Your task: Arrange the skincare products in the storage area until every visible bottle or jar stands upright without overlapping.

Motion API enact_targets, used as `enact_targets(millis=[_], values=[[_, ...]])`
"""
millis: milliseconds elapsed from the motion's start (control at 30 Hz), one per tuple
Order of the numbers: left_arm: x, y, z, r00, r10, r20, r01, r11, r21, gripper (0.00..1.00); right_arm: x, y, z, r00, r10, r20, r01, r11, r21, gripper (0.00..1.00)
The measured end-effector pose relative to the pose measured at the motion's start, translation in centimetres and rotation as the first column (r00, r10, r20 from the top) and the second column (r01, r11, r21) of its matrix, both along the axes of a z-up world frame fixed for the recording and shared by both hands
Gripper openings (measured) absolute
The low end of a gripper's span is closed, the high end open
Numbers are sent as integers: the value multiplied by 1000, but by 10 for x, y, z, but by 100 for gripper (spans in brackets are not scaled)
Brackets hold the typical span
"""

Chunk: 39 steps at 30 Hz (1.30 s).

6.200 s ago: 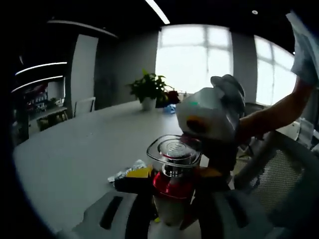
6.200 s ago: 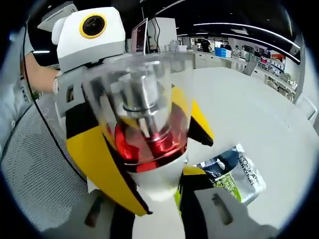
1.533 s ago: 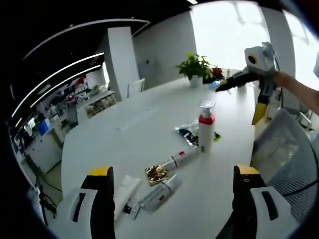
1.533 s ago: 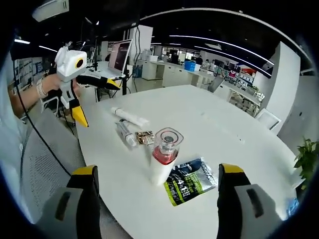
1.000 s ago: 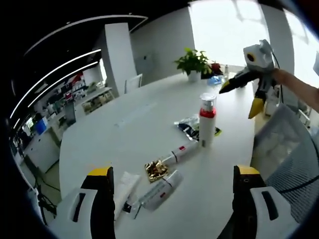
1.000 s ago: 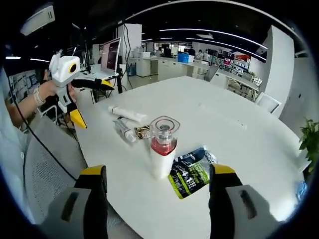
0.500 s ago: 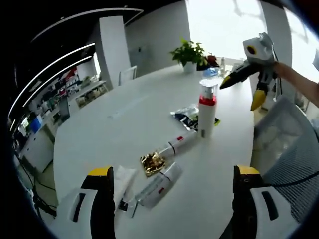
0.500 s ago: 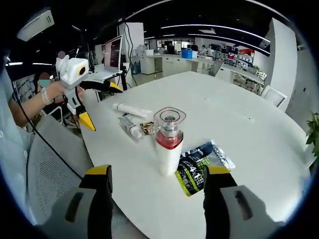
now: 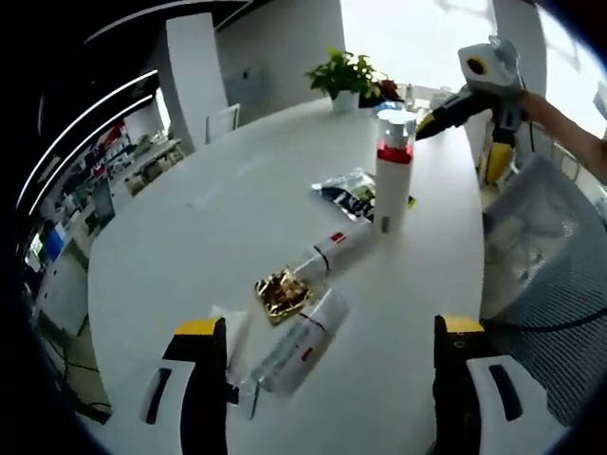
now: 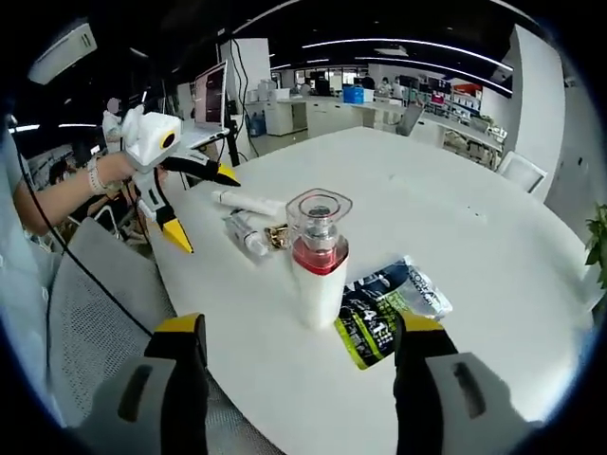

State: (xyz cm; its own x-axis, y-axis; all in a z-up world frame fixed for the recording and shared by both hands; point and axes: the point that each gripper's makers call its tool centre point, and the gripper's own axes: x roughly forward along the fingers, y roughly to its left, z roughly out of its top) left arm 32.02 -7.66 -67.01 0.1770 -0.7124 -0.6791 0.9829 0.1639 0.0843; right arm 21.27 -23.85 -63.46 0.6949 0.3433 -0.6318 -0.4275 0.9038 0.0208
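Note:
A white pump bottle [image 9: 392, 175] with a red band and clear cap stands upright on the white table [image 9: 190, 237], free of both grippers. Beside it lies a dark and green sachet [image 9: 353, 192]. Nearer the left gripper [image 9: 327, 379] lie three white tubes [image 9: 334, 254] [image 9: 302, 339] [image 9: 228, 332] and a gold crumpled item [image 9: 282, 289]. The left gripper is open, its jaws wide above the table edge. The right gripper [image 9: 465, 137] hangs open beyond the bottle. In the right gripper view, the bottle [image 10: 319, 261] stands ahead of the open right gripper [image 10: 299, 379], with the left gripper [image 10: 204, 207] open over the tubes [image 10: 248, 202].
Mesh chair backs [image 9: 541, 265] [image 10: 85, 322] stand at the table's near edge. A potted plant [image 9: 346, 76] sits at the far end. A laptop [image 10: 211, 100] stands behind the person's hand. The sachet [image 10: 389, 308] lies right of the bottle.
Earlier both grippers were closed in on the bottle; it now stands alone with both grippers open and drawn back. In the last second the left gripper has edged closer to the tubes.

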Motion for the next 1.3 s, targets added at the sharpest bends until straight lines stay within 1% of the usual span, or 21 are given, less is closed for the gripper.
enact_targets(millis=[133,233,300,367,533,767,800,867,967,1033,1100,1200,1300], values=[[3,-1,-7,1000,-22,-12,22,999,29,80,0,-1,-1,1000,-6,-6,6,1000,7,74],[6,-1,-14,999,-36,-6,36,998,59,80,0,-2,-1,1000,-10,-3,10,1000,23,69],[9,0,-17,999,-43,-1,43,996,78,77,0,-2,-1,1000,-13,-7,13,999,32,68],[11,0,-20,998,-55,0,55,994,91,73,-1,-4,-1,1000,-14,-4,14,1000,22,66],[15,-3,-24,997,-77,-7,77,992,103,61,-2,-4,-1,1000,-10,-7,10,999,36,62],[21,-5,-36,994,-109,-15,110,982,151,53,-2,-1,2,1000,1,-4,0,999,48,56],[21,-6,-37,993,-111,-32,114,982,150,51,-3,0,2,1000,1,-7,-1,998,55,55],[21,-7,-41,992,-114,-48,120,980,159,47,-2,1,3,1000,1,-2,-1,998,60,54],[24,-6,-49,989,-145,-41,150,967,207,43,-3,2,3,1000,3,-5,-2,998,63,51],[25,-8,-53,987,-152,-44,158,962,221,42,-3,2,2,1000,5,-12,-4,998,67,49],[24,-10,-55,985,-166,-57,174,958,228,38,-3,2,2,1000,4,-9,-4,998,70,48],[27,-10,-60,982,-182,-54,190,949,252,36,-3,2,3,1000,3,-6,-2,997,78,47],[27,-6,-68,975,-212,-62,221,927,304,34,-4,0,2,1000,-1,-9,2,997,77,46]])
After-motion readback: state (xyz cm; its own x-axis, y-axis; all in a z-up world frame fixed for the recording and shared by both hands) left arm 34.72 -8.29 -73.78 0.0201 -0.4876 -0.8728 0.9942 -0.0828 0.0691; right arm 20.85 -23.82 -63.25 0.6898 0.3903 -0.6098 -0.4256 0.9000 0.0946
